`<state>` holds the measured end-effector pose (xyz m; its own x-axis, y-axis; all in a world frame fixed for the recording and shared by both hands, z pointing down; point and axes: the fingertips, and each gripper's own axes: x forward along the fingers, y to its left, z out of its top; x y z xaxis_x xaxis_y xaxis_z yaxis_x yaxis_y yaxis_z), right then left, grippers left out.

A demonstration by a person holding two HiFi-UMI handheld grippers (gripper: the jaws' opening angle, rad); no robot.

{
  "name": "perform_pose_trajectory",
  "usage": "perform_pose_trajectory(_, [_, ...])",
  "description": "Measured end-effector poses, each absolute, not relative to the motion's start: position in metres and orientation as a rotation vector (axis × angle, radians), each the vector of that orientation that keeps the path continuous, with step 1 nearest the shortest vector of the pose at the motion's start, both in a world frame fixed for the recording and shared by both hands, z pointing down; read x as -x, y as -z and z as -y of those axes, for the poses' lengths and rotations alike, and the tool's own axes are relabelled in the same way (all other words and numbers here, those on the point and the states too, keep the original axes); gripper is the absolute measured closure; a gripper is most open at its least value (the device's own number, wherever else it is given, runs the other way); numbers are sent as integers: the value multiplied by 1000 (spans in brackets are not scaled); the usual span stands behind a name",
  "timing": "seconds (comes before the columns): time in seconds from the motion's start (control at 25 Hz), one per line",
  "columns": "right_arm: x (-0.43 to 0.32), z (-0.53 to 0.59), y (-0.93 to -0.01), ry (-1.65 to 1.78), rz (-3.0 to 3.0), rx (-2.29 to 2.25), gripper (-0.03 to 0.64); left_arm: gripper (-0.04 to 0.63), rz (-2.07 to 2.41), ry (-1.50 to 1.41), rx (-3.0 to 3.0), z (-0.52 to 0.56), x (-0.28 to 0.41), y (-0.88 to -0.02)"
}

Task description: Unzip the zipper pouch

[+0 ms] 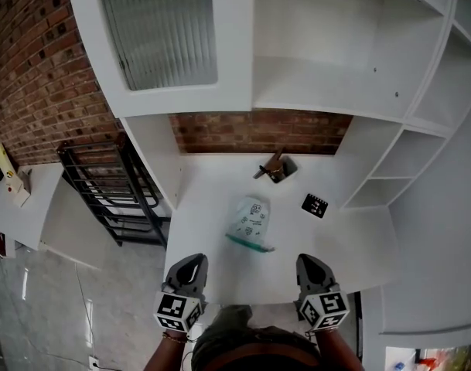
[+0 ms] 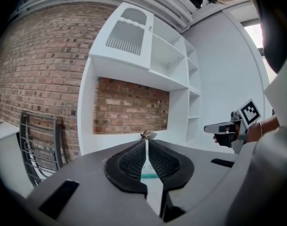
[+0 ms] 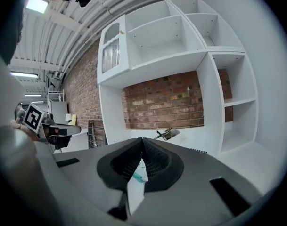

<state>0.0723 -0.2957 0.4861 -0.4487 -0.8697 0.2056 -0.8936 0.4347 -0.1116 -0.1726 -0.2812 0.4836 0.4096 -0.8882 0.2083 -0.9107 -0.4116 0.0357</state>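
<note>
No word, brand or number can be read anywhere. At the bottom of the head view, the cube on the left tool (image 1: pixel 195 260) and the cube on the right tool (image 1: pixel 306 260) bear square black-and-white coded markers. A small black tag (image 1: pixel 315 205) right of centre on the worktop (image 1: pixel 351 246) shows white marks, illegible. The zipper pouch (image 1: pixel 249 221) at centre carries dark print too small to read.

The white desk (image 1: pixel 359 246) carries a zipper pouch (image 1: pixel 249 221) (teal zipper edge nearest the person), a black holder (image 1: pixel 281 168) and a small black tile (image 1: pixel 315 205).
</note>
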Motion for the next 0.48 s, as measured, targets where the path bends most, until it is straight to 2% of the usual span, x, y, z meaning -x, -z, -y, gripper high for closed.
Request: perform_pose_trajectory(0.48, [-55, 297, -484, -288, 2594, -1463, 617, 578, 1715, -255, -2480, 270, 184, -472])
